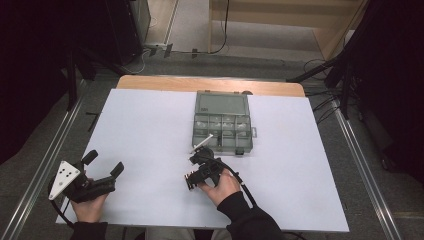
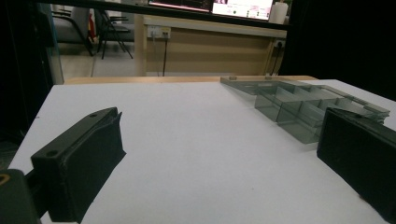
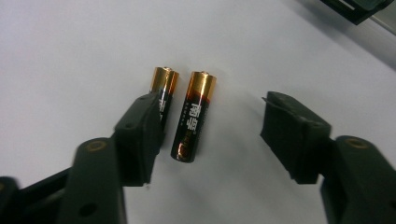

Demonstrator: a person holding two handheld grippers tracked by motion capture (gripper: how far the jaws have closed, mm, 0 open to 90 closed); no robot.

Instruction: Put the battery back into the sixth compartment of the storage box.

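Observation:
Two AA batteries with black and gold wrappers lie side by side on the white table. In the right gripper view my right gripper (image 3: 212, 123) is open and points down over them. One battery (image 3: 194, 116) lies between its jaws, near the left one. The other battery (image 3: 164, 86) is partly hidden behind the left jaw. From above, that right gripper (image 1: 200, 162) sits just in front of a clear grey compartment box (image 1: 222, 122) with its lid open. My left gripper (image 1: 103, 164) rests open at the table's front left, holding nothing.
The compartment box (image 2: 299, 105) stands ahead and to the right of my left gripper (image 2: 222, 135), and its corner (image 3: 359, 9) reaches into the right gripper view. White table top (image 1: 145, 130) stretches between the two hands. A wooden strip (image 1: 210, 84) runs along the far edge.

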